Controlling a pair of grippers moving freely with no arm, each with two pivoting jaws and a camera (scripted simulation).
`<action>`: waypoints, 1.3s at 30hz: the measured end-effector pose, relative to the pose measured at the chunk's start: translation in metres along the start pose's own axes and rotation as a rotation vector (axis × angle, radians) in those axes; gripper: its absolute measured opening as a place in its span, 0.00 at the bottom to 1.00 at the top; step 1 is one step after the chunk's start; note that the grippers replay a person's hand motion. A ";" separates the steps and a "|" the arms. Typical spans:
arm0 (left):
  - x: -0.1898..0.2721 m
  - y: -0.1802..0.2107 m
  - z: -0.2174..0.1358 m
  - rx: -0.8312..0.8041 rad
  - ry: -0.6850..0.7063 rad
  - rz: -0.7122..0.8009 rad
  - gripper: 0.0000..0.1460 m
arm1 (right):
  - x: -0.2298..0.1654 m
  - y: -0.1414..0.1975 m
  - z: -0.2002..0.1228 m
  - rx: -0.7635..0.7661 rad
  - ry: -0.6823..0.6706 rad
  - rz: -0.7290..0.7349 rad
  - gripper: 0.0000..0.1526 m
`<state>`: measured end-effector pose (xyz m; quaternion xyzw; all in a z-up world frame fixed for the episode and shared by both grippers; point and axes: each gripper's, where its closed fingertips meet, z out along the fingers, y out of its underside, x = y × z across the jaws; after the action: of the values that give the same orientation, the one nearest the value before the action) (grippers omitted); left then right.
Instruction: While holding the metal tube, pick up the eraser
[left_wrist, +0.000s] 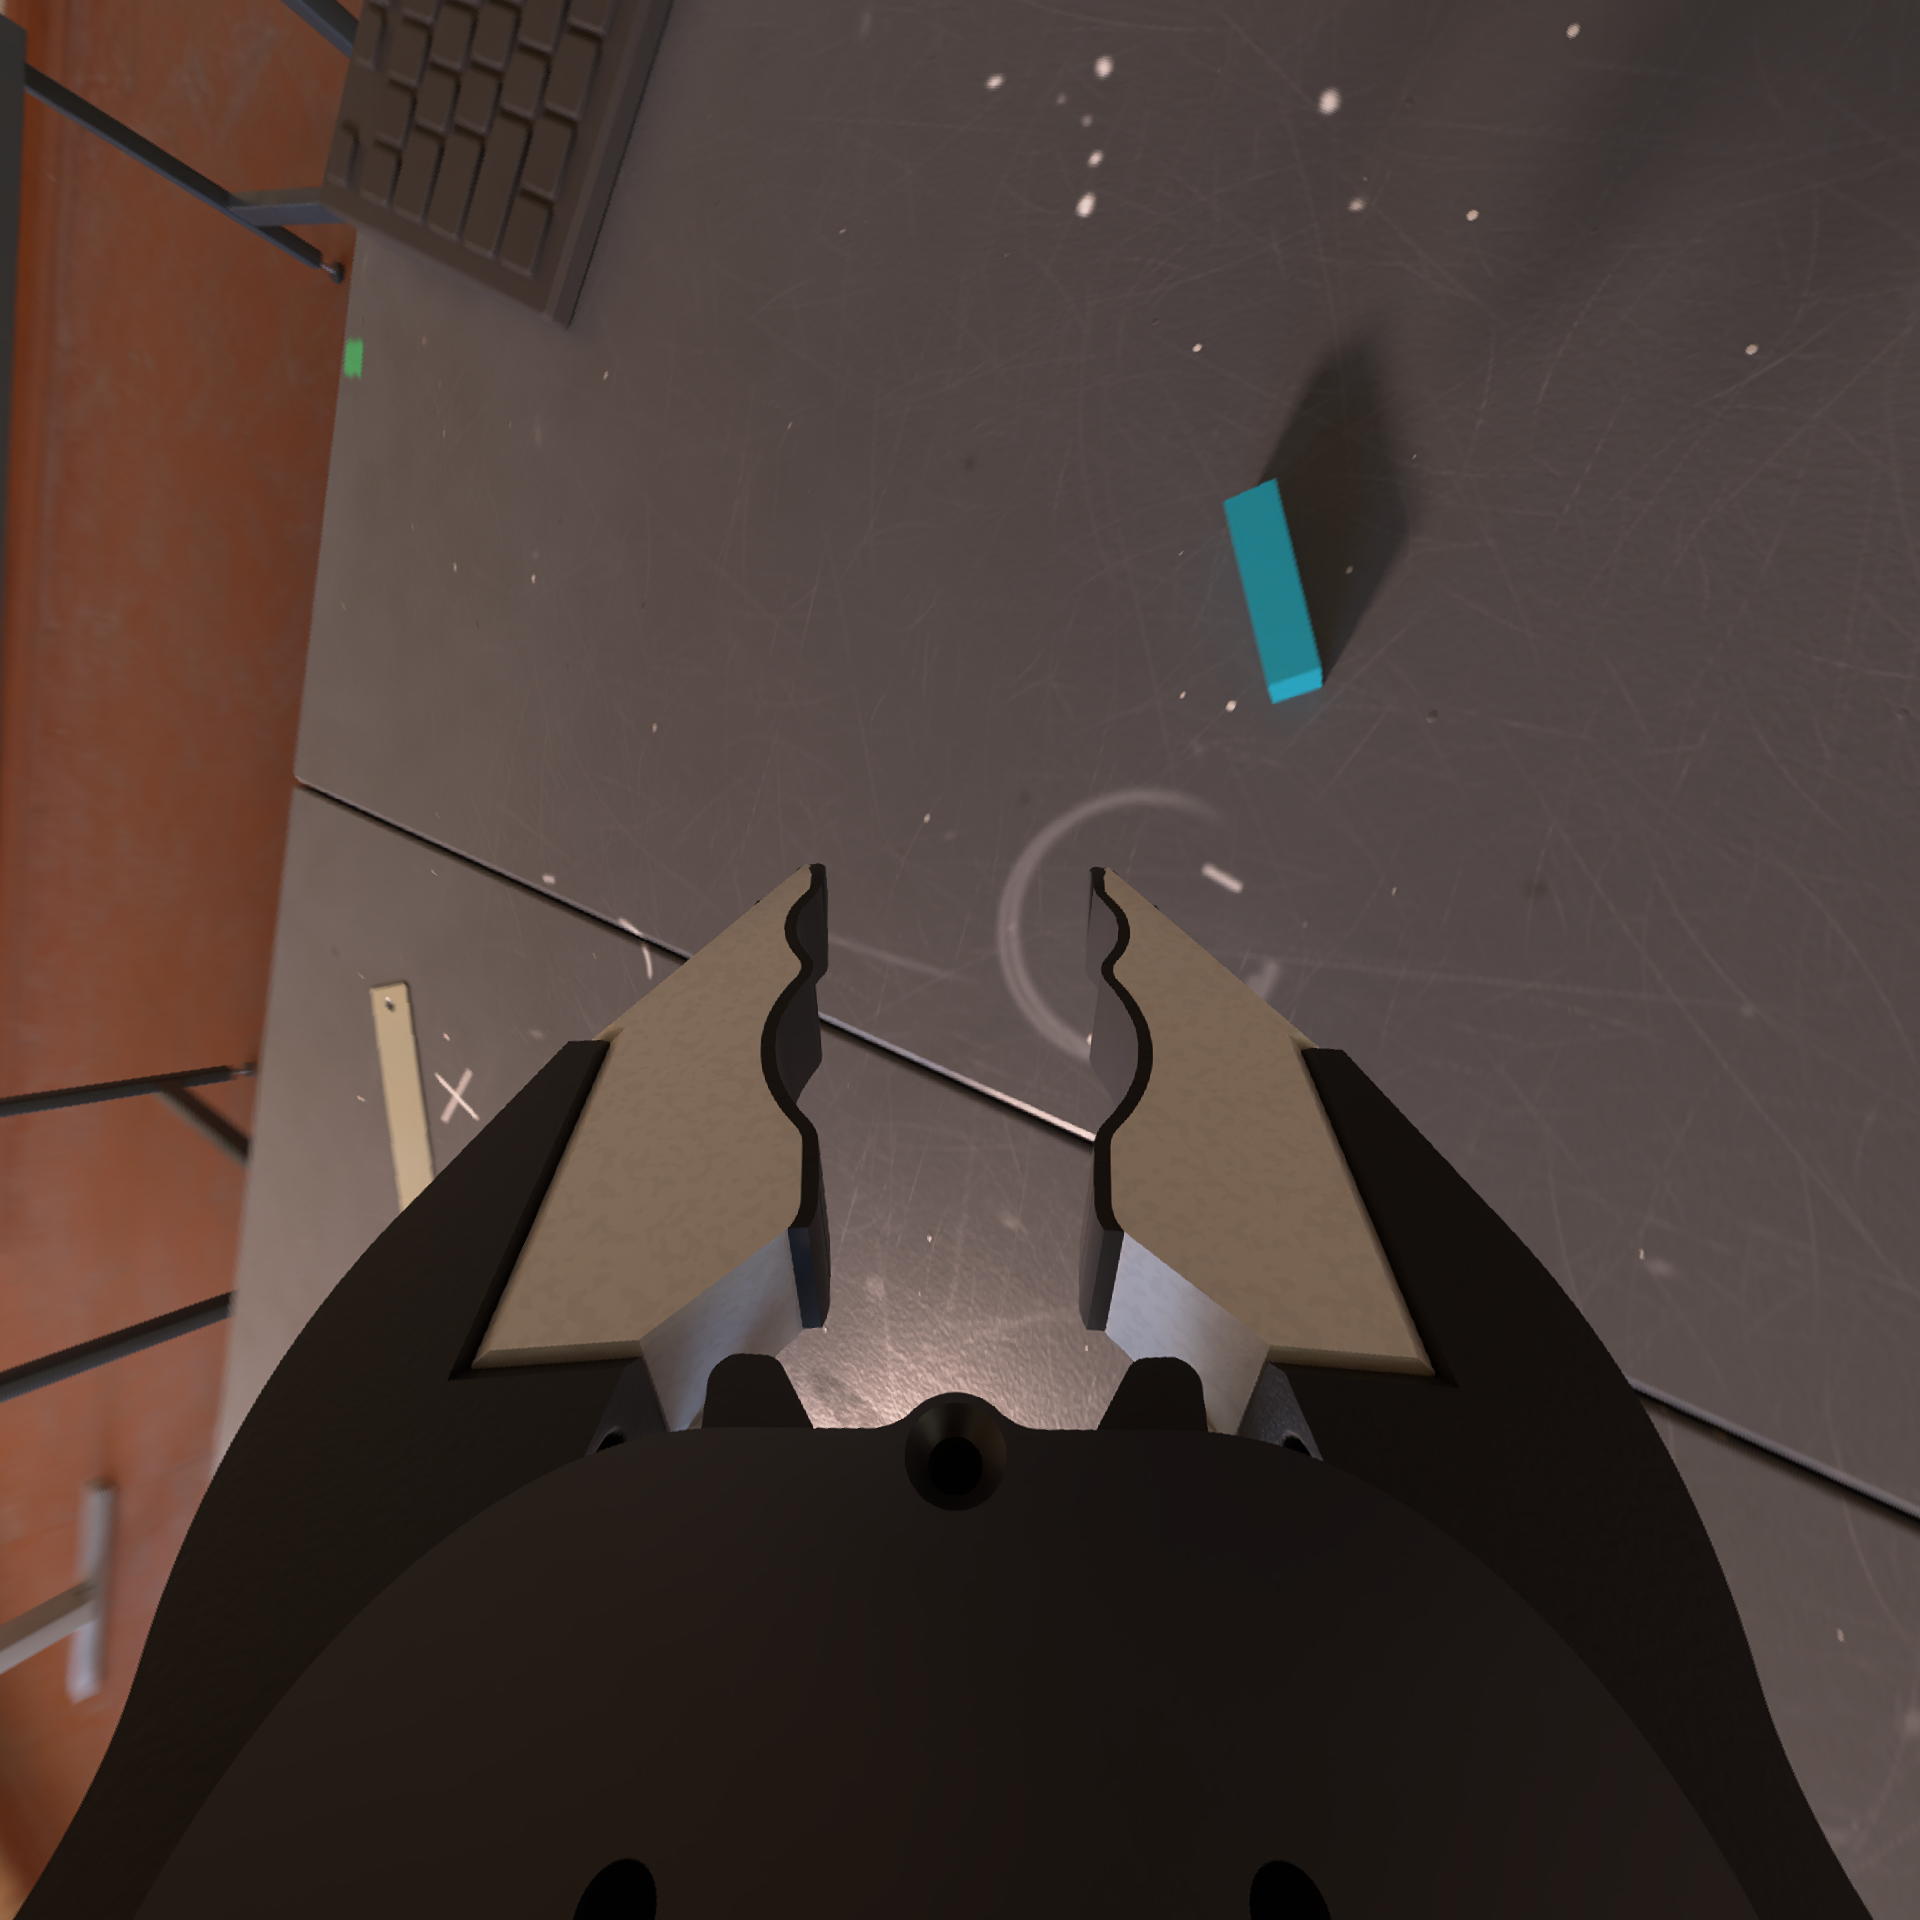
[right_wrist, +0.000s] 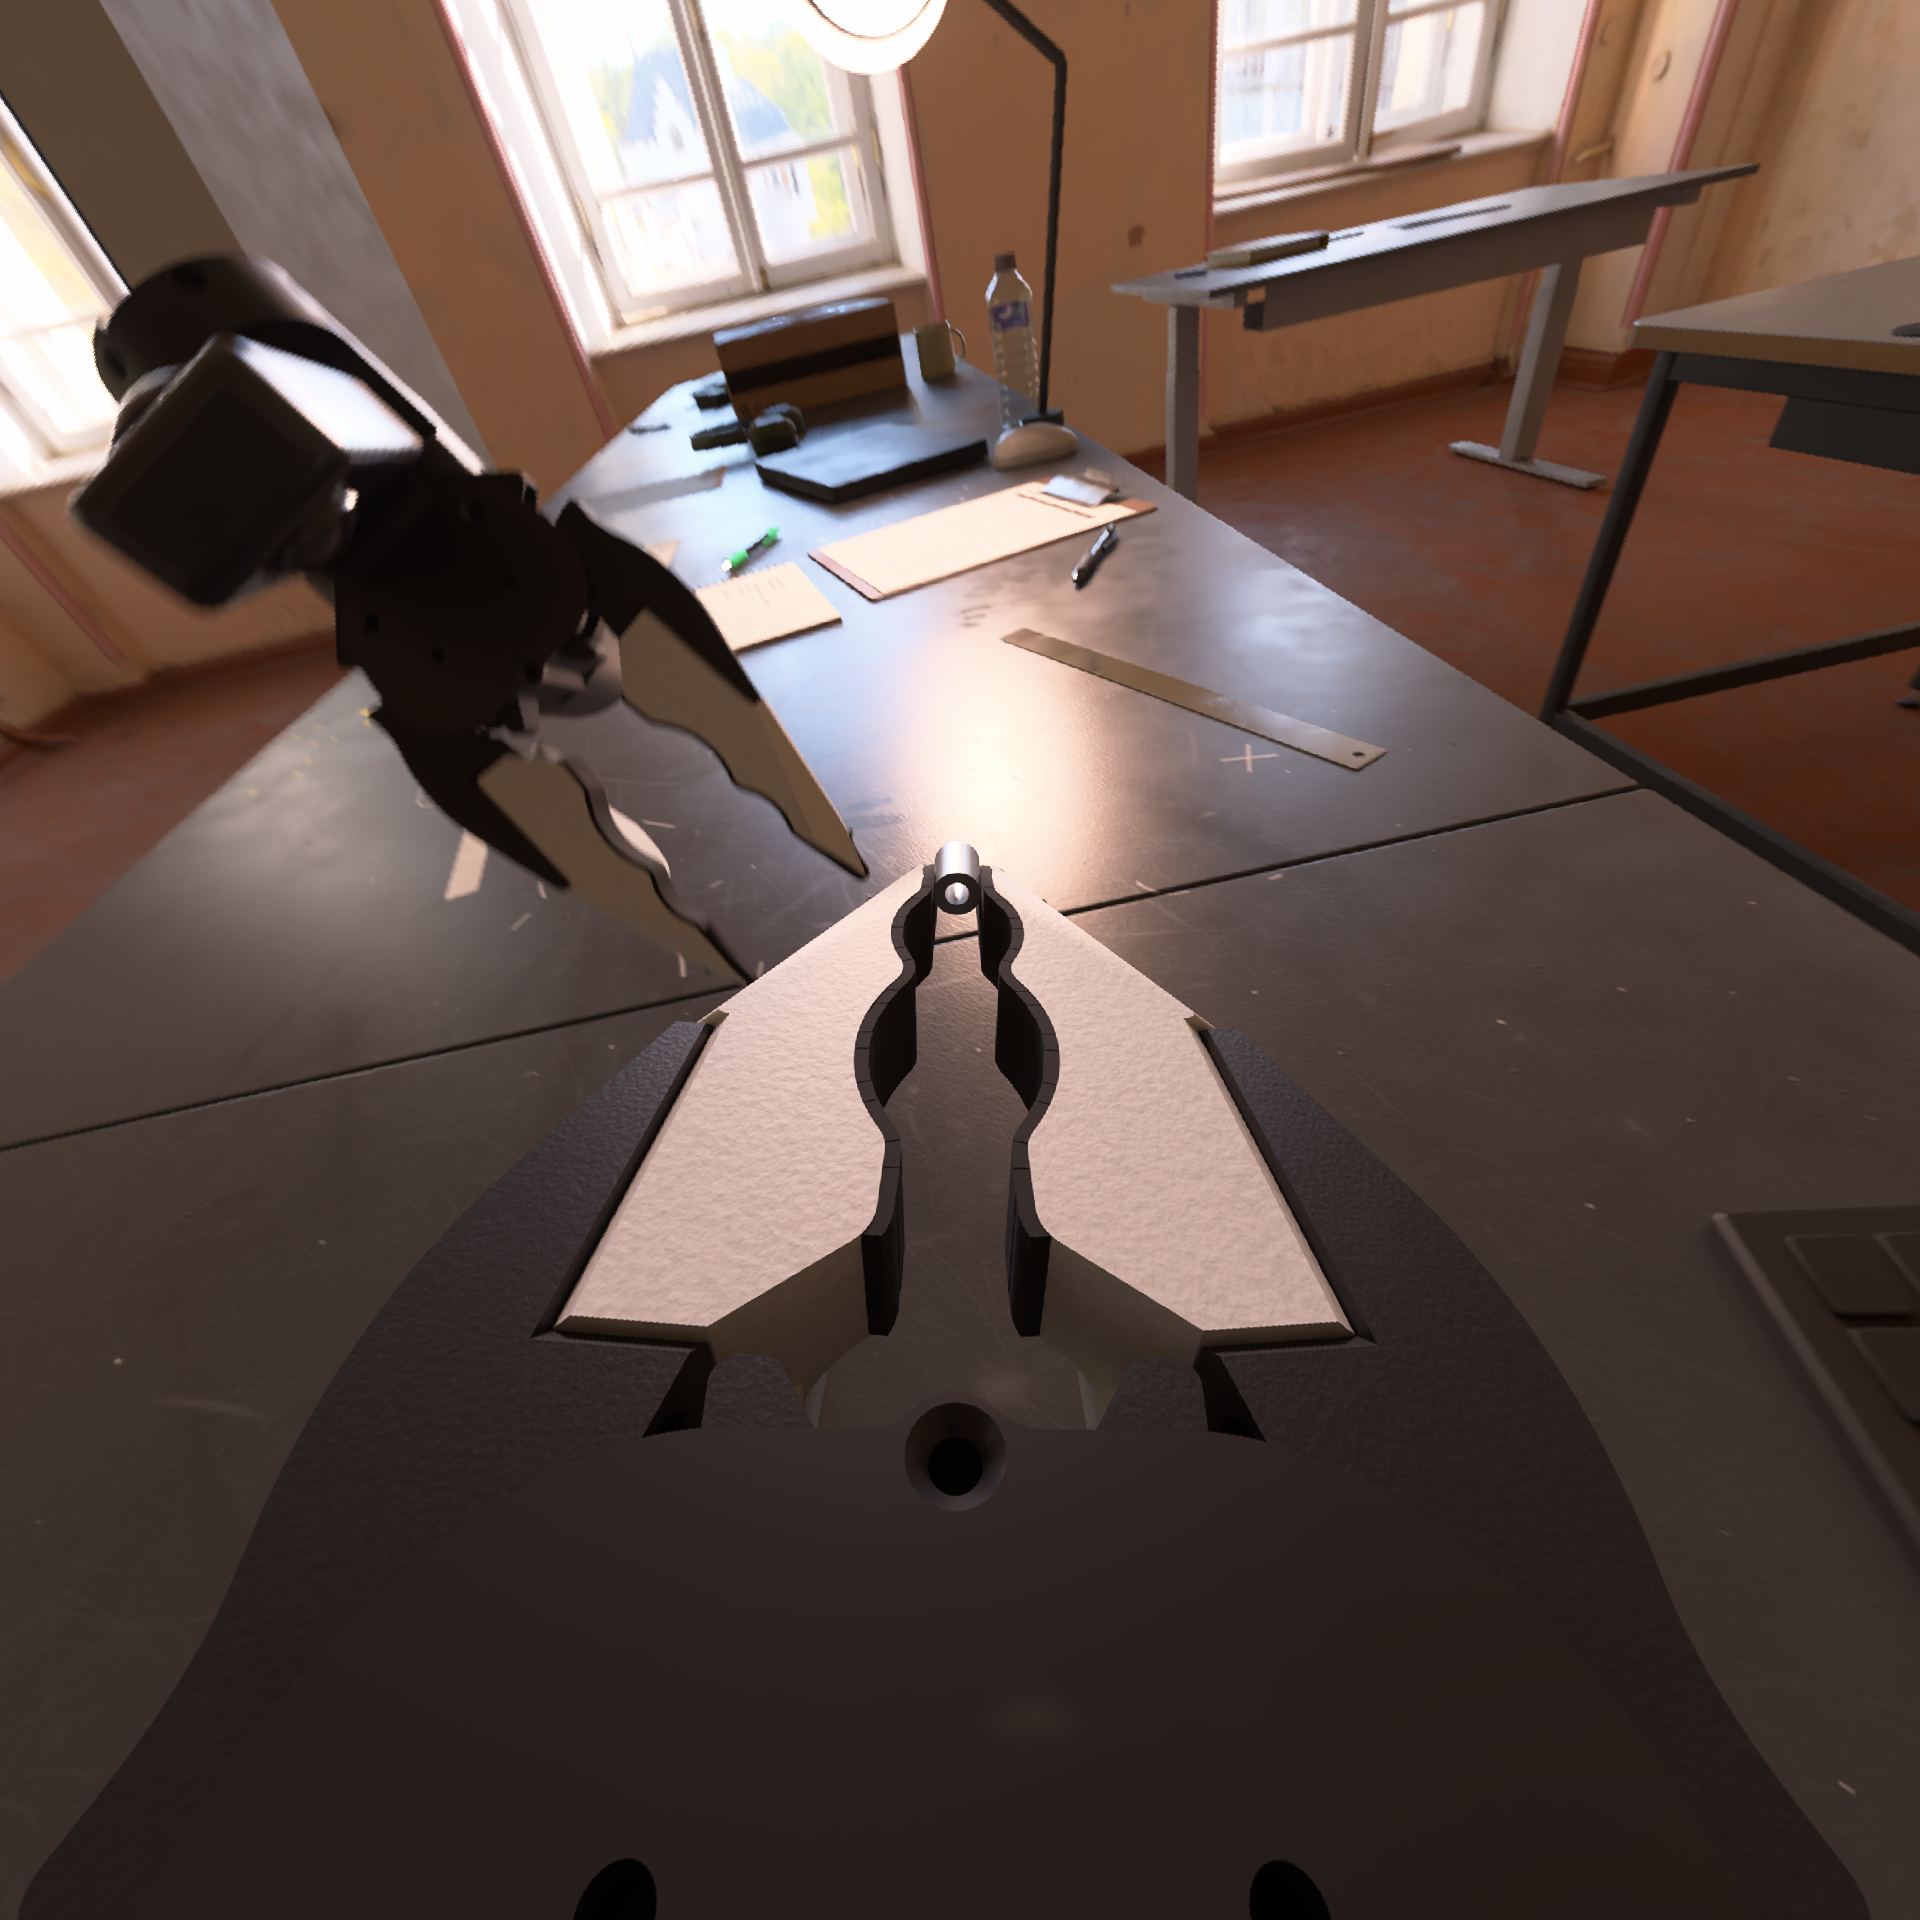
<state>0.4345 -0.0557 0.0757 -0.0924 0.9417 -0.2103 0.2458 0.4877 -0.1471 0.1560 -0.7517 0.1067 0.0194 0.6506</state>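
Looking down through the left wrist view, I saw my left tool (left_wrist: 954, 883) hanging above the dark, scratched desk (left_wrist: 1558, 935) with its fingers spread wide and nothing between them. The eraser (left_wrist: 1272, 590), a teal block, lay flat on the desk at about 1 o'clock from the fingertips, well apart from them, casting a dark shadow toward 1 o'clock. A chalky ring mark (left_wrist: 1049, 914) sat on the desk just past the right finger. A keyboard (left_wrist: 478, 135) occupied the 11 o'clock corner, a pale ruler (left_wrist: 403, 1091) lay at 9 o'clock near the desk edge, and red-brown floor (left_wrist: 156, 623) ran along the left side.

Through the right wrist view, my right tool (right_wrist: 957, 896) was closed narrow on the tube (right_wrist: 957, 878), a short silver piece pinched at the very fingertips with its open end facing the camera. The left tool (right_wrist: 800, 925) appeared at 10 o'clock, blurred, fingers apart and pointing down toward the desk (right_wrist: 1455, 1039). I could not see the eraser here.

Farther along the desk lay the ruler (right_wrist: 1195, 698) at 1 o'clock, a clipboard (right_wrist: 977, 540), a notepad (right_wrist: 769, 605), a green pen (right_wrist: 750, 550) and a dark pen (right_wrist: 1094, 554). A lamp (right_wrist: 1049, 260), a bottle (right_wrist: 1010, 332) and a mug (right_wrist: 938, 348) stood at 12 o'clock near the windows (right_wrist: 727, 156). A keyboard corner (right_wrist: 1839, 1320) showed at 3 o'clock.
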 end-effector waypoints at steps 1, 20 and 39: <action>0.005 -0.006 0.004 -0.020 -0.020 0.031 0.33 | -0.002 0.000 0.001 0.017 -0.012 0.013 0.04; 0.084 -0.043 0.062 0.027 0.144 -0.311 0.24 | -0.013 0.037 0.028 -0.023 -0.076 -0.005 0.04; 0.067 -0.039 0.069 0.084 0.075 -0.357 0.08 | -0.008 0.036 0.017 0.000 -0.071 -0.050 0.04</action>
<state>0.4142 -0.1340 0.0097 -0.2397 0.9093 -0.2929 0.1732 0.4747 -0.1343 0.1196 -0.7528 0.0646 0.0300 0.6543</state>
